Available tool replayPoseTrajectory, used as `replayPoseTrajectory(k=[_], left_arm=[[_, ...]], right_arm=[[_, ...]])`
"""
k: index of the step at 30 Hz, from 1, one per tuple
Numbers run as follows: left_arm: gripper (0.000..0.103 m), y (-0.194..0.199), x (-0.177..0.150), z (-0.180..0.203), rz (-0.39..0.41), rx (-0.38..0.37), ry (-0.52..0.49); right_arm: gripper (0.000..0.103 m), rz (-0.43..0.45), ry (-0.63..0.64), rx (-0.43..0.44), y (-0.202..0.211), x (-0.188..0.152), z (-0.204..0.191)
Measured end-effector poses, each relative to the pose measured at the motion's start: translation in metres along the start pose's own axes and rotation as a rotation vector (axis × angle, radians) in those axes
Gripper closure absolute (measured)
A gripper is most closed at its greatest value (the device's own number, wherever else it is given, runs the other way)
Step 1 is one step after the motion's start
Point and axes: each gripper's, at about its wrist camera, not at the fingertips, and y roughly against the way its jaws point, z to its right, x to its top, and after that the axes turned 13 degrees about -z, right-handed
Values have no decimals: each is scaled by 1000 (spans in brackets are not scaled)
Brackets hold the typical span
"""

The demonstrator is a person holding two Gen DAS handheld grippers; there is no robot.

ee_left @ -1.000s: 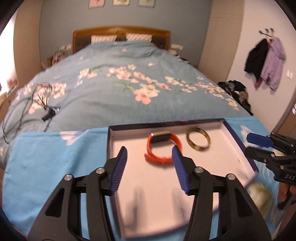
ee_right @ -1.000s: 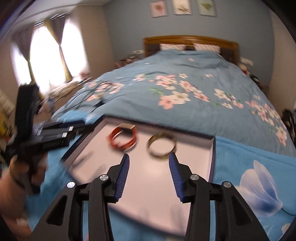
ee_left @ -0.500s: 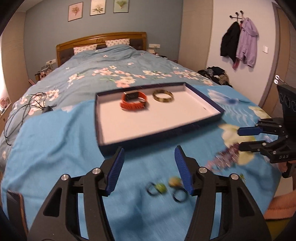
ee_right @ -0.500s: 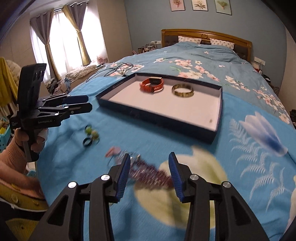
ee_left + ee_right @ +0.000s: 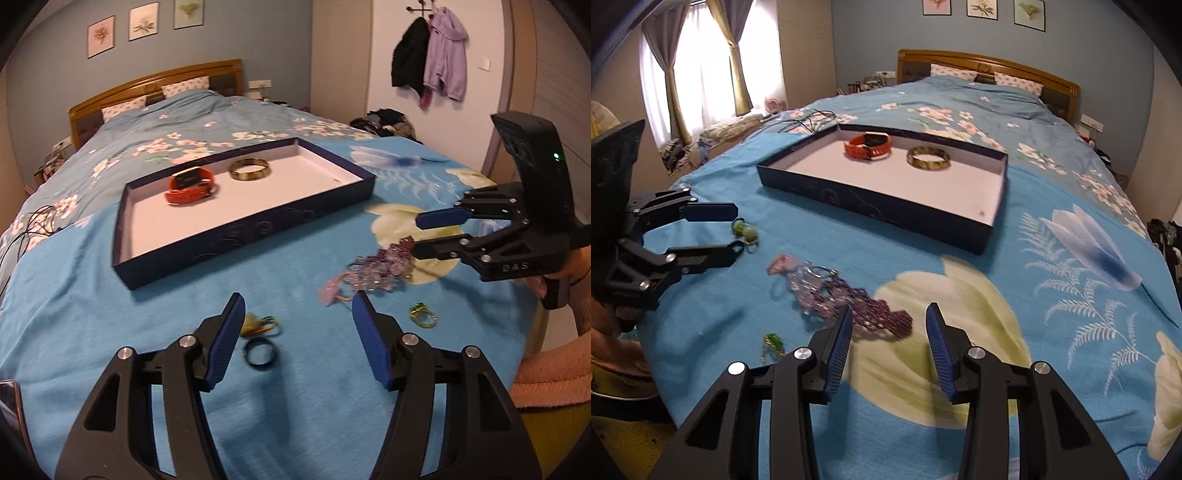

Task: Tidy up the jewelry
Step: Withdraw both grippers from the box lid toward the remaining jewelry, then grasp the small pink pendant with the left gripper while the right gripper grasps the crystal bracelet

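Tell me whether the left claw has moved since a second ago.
Yes. The left claw pulled back from over the dark blue rectangular tray toward the bed's foot, now above the black ring.

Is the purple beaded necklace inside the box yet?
No, the purple beaded necklace lies on the blue bedspread outside the box, near the open right claw.

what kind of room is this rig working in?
A home bedroom, most likely. The jewelry tray sits on a made bed with a wooden headboard, curtains hang at the window, and coats hang on a wall hook.
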Motion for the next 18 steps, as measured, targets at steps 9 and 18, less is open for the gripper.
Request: replayPoseTrajectory(k=[9,18], left_arm=[[43,-2,-3,-9,-17,-23,40],[43,-11,7,5,-32,-54,-7]], right_arm=[[66,-17,9,-11,-8,2,0],[68,36,136,60,3,5,-38]])
